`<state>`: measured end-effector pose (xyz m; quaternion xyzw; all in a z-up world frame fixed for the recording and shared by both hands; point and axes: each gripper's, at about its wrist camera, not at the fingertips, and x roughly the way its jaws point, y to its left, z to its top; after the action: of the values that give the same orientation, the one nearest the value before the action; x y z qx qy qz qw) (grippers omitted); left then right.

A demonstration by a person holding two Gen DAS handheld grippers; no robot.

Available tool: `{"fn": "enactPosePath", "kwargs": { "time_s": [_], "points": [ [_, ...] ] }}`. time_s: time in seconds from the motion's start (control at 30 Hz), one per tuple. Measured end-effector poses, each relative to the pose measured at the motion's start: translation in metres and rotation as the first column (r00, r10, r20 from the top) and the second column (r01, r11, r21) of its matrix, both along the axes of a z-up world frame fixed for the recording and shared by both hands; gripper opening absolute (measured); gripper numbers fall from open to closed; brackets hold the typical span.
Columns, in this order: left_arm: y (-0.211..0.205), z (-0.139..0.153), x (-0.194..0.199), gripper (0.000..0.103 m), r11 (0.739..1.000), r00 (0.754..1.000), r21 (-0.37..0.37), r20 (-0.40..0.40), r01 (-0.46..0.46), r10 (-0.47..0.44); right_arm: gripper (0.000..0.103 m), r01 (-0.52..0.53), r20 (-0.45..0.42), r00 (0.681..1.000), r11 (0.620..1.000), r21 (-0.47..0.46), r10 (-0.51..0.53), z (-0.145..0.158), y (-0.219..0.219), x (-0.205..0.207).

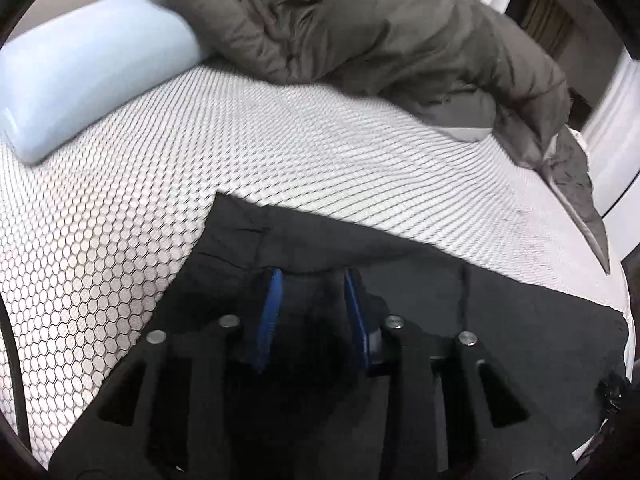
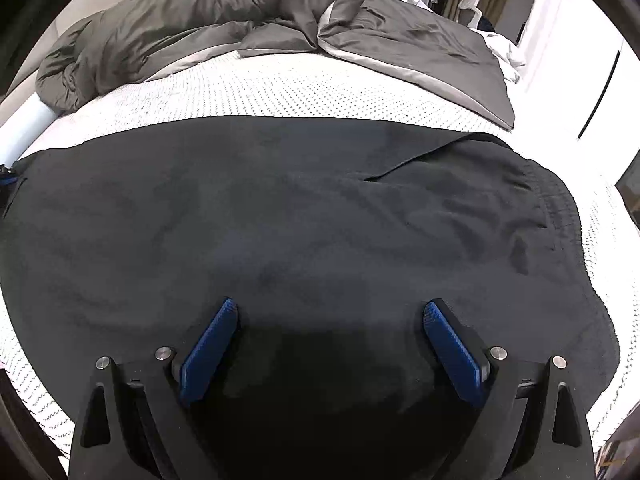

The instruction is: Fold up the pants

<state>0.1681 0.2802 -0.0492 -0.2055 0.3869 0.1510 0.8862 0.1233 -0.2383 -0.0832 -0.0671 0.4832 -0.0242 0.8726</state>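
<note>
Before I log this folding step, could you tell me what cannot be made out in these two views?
- Left wrist view: whether the left tongs actually pinch the black pants; dark cloth and shadow hide the contact.
- Right wrist view: the pants' near edge, hidden under the right tongs, which stand wide open.
- Right wrist view: the pants' left end, cut off by the picture's edge.
- Right wrist view: the background clutter behind the grey duvet, too small.

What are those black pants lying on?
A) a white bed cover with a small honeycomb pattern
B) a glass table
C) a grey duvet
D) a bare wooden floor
A: the black pants lie spread on the white honeycomb-patterned bed cover; the grey duvet is bunched further back, not under them.
</note>
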Motion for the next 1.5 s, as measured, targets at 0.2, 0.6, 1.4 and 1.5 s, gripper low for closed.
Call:
{"fn": "enactPosePath", "kwargs": {
  "time_s": [0.2,0.6,1.4,1.5],
  "points": [
    [-0.047,-0.002,0.036,0.059,0.985,0.984,0.000,-0.023,0.174,-0.174,0.095,-0.052,0.020,0.998,0.999,0.008,0.052,0.005,0.016,-0.001],
    [-0.042,0.002,0.004,0.058,0.998,0.999,0.060,-0.031,-0.031,0.032,0.095,0.103,0.032,0.994,0.993,-0.064,-0.101,0.012,-0.005,0.002],
    [-0.313,-0.025,-0.051,0.100,0.804,0.809,0.098,-0.113,0.586,-0.576,0.099,0.378,0.055,0.926,0.922,-0.086,-0.374,0.023,-0.133,-0.043],
    [-0.305,-0.017,-0.041,0.100,0.810,0.815,0.086,-0.073,0.580,-0.575,0.099,0.374,0.112,0.926,0.914,-0.156,-0.360,0.036,-0.115,-0.042]
  ]
}}
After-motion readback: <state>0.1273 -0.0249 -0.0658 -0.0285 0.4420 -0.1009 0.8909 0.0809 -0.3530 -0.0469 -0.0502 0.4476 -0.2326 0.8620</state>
